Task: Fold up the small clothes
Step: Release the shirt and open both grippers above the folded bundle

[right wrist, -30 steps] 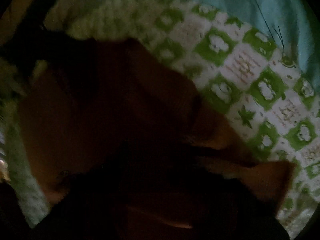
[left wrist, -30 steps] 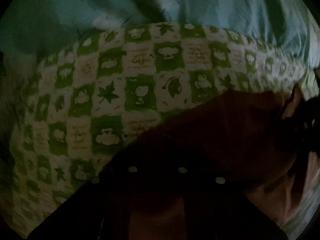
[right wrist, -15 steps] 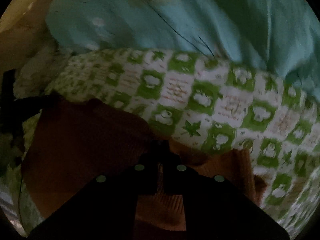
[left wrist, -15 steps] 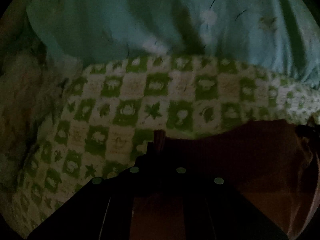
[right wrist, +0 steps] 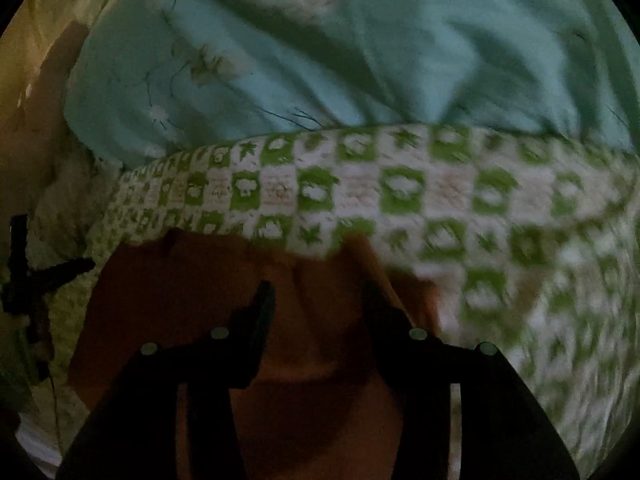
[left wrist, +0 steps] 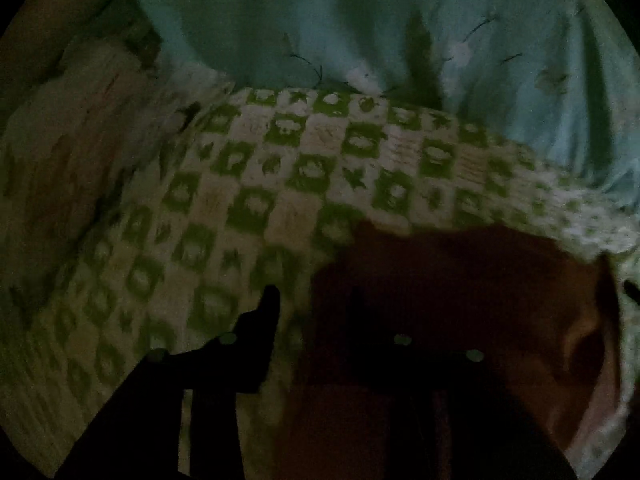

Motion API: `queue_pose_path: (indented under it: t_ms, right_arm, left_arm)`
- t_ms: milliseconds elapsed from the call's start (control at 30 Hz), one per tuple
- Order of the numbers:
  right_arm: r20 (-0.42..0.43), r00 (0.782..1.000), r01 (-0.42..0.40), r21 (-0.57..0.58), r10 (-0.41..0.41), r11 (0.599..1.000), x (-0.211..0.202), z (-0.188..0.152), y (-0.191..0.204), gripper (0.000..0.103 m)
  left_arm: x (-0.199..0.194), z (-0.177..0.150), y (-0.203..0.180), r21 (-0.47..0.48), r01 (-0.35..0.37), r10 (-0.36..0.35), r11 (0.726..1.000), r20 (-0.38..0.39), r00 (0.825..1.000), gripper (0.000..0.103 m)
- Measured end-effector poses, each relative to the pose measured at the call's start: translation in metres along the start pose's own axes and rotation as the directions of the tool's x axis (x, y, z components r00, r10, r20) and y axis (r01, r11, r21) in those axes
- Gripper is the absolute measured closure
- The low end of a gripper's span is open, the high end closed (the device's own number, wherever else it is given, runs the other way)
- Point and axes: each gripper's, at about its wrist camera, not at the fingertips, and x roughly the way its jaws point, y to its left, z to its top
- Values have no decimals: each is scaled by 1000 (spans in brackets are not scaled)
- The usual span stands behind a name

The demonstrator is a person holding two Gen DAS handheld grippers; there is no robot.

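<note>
A small rust-orange knitted garment (right wrist: 192,280) lies on a green-and-white checked blanket (right wrist: 404,192). In the left wrist view the garment (left wrist: 460,272) fills the lower right. My left gripper (left wrist: 316,300) is open, its left finger (left wrist: 268,304) over the blanket and its right finger dark against the garment's left edge. My right gripper (right wrist: 320,296) is open and empty, both fingers spread above the garment's right part. The scene is dim and blurred.
A crumpled light-blue sheet (right wrist: 320,60) with a faint flower print lies beyond the blanket, also in the left wrist view (left wrist: 400,32). The checked blanket (left wrist: 280,168) spreads to the left. The other gripper's dark frame (right wrist: 28,272) shows at the left edge.
Both grippers were shut on the garment's edge half a second ago and have now opened, letting it go. The garment lies flatter on the blanket.
</note>
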Motion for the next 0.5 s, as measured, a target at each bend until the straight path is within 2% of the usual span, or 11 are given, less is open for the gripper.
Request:
queue_pose_path:
  t_ms: [133,267,367,400,500]
  right_arm:
    - [-17,1000,5,87,-4,996,-36,-37,-7,55]
    - [-52,999,19,158,-11,987,-58,-79,-2,53]
    - [-73,997,11,196,3,980,-68,-108,10,53]
    - [-76,997,11,203,5,979,-72,-114,13,53]
    - [-80,996,-9,219,27,976,-82,-131,26,50]
  left_arm:
    - [-18,-42,7,-58,88,-90,994,-47,995,58]
    - [-29,-83,8,-64,141,-147,988,-89,985,57]
    - [-40,-112,9,-103,198,-210,975,-128,969,50]
    - [-38,-122,10,-121,226,-243,967,-149,959,50]
    - [-36,-141,8,-139,237,-260,962,-188,947,50]
